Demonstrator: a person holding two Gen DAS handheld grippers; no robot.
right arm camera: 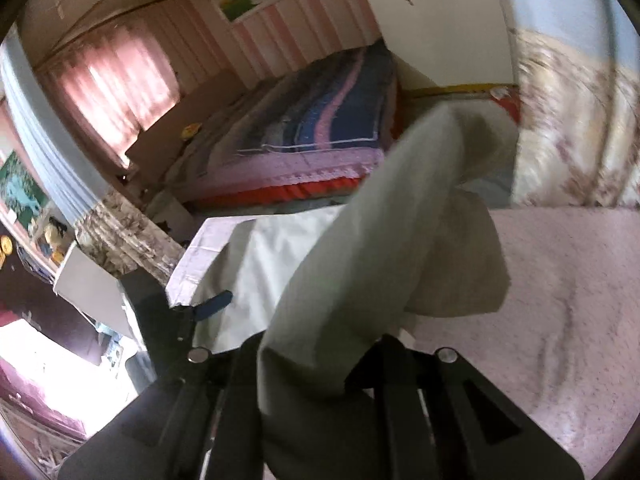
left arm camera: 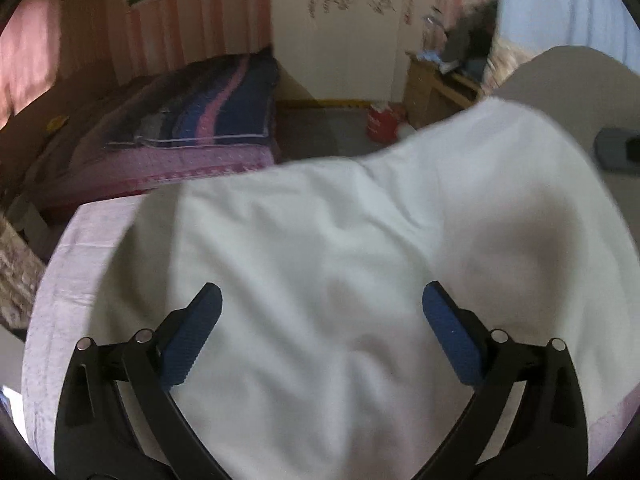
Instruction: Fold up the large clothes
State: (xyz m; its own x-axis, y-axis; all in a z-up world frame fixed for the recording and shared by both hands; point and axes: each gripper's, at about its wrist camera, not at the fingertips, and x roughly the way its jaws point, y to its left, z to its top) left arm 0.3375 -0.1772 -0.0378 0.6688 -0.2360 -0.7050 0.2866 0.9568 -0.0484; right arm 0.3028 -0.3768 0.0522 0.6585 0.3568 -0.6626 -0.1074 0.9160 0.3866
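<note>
Pink bedspread (right arm camera: 560, 280) bare rightward, right claw (right arm camera: 316, 364) clamped on white garment (left arm camera: 320, 240), left claw (left arm camera: 322, 300) wide.

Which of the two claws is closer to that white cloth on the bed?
Right. The right claw is shut on a bunched fold of the white cloth, which it holds up off the pink bedsheet. The left claw is open above the cloth, gripping nothing.
</note>
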